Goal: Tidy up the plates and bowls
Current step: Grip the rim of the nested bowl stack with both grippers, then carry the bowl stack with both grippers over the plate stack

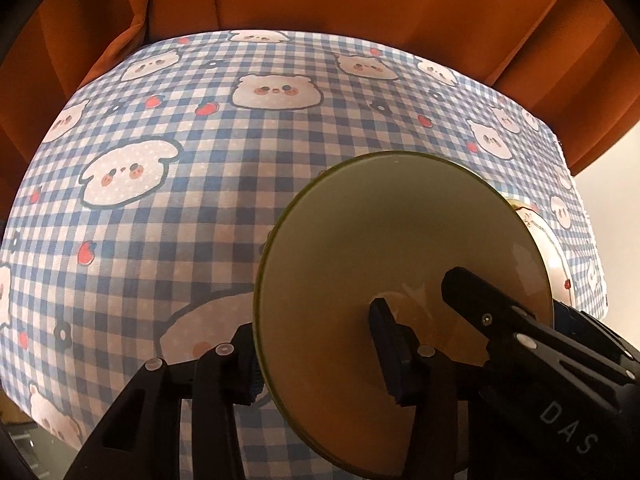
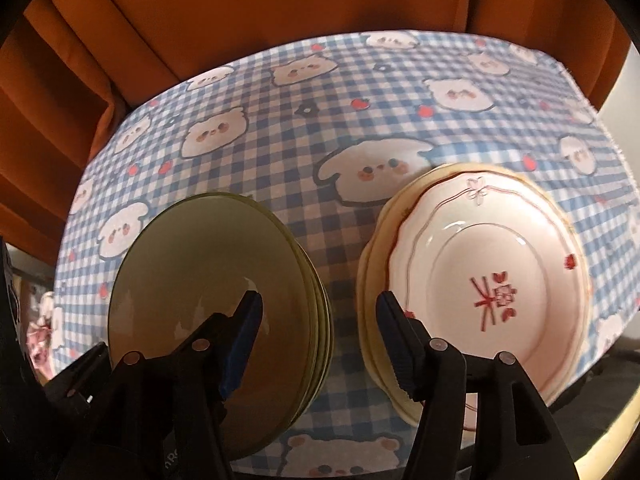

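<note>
A stack of nested green bowls [image 2: 192, 272] stands on the checked cloth, and it fills the lower right of the left wrist view as green bowls [image 1: 400, 232]. To its right, a pink plate with red drawings [image 2: 480, 272] tops a pile of cream plates; only its edge, the pink plate [image 1: 548, 240], shows behind the bowls. My left gripper [image 1: 312, 316] straddles the top bowl's left rim, one finger outside and one inside, with the pads apart. My right gripper [image 2: 320, 316] is open and holds nothing, its left finger over the bowl and its right finger at the plates' edge.
The table [image 2: 340, 120] wears a blue checked cloth printed with bears. An orange curtain [image 2: 280, 8] hangs close behind it. The cloth's edge falls away on the right [image 2: 612, 132]. The right gripper's finger [image 1: 464, 288] reaches into the bowl in the left wrist view.
</note>
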